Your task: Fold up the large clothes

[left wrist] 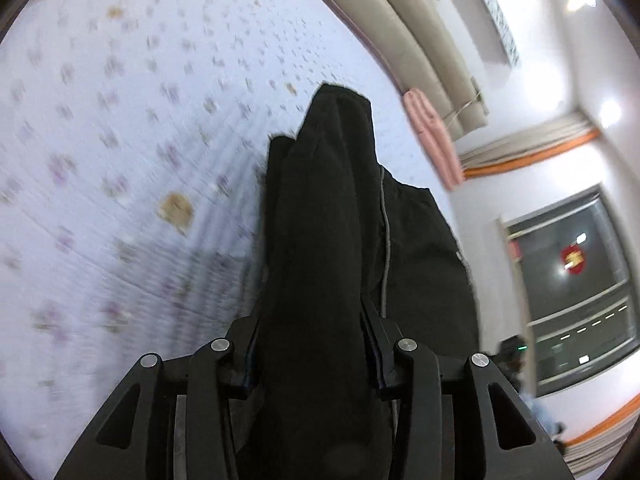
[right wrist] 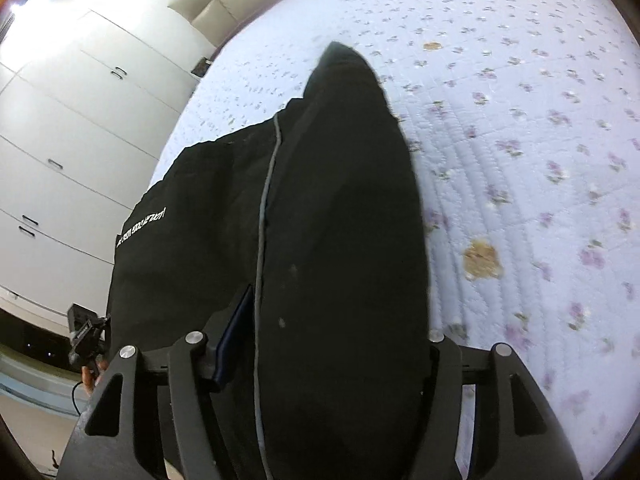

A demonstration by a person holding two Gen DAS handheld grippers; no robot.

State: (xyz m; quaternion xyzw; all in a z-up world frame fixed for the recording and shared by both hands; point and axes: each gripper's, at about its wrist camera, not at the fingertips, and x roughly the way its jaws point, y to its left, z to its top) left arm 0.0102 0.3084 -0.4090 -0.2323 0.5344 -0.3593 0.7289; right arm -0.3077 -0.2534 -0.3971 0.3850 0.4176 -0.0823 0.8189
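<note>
A large black garment (left wrist: 320, 220) with a grey zipper line hangs lifted above the bed. My left gripper (left wrist: 310, 344) is shut on a thick bunch of its fabric, which fills the gap between the fingers. In the right wrist view the same black garment (right wrist: 340, 208) shows white lettering on its left panel, and my right gripper (right wrist: 320, 340) is shut on another bunch of it. The fabric hides both grippers' fingertips.
A white quilt with small purple flowers covers the bed (left wrist: 120, 140) and also shows in the right wrist view (right wrist: 540, 160). A padded headboard (left wrist: 400, 32) and a pink cloth (left wrist: 432, 136) lie at the far edge. White wardrobes (right wrist: 72, 140) stand left; a dark window (left wrist: 576, 280) is right.
</note>
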